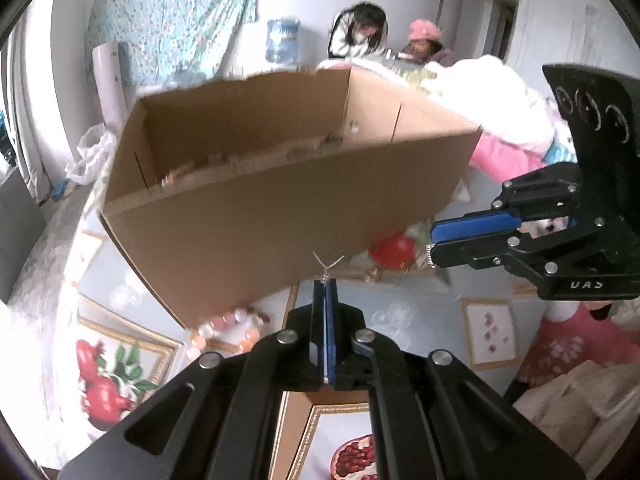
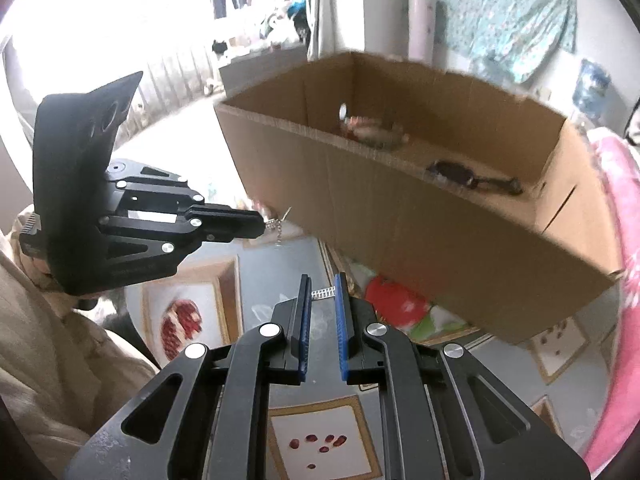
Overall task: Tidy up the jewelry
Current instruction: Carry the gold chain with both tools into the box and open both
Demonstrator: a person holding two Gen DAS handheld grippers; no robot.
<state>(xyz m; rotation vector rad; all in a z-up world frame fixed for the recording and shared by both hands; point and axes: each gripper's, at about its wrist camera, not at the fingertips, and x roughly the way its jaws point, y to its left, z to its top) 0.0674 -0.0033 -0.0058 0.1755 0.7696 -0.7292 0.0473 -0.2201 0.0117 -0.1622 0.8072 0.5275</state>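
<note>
**Chain pinched by both grippers in front of the cardboard box**

Left gripper [image 1: 325, 280] is clenched tight, blue pads together, w/ a thin silver chain [image 1: 329, 265] nipped at its tip; a short bit of it sticks up past the fingers. Seen from the right wrist cam, the same gripper [image 2: 262, 222] has chain links [image 2: 276, 227] dangling just below the tip. Right gripper [image 2: 323, 294] has jaws nearly together, a narrow gap left, w/ a short run of silver links spanning pad to pad, so it's grasping the chain too. Both sit just in front of the near wall of an open cardboard box [image 1: 280, 200], above a table w/ a pomegranate-print cloth [image 2: 320, 432]. Inside the box: a dark piece [image 2: 460, 172] toward the right end, a reddish blurry piece [image 2: 368, 130] further back. Pink-white beads [image 1: 228, 328] lie on the cloth by the box's near corner. Two people sit in the background, beyond the box.
</note>
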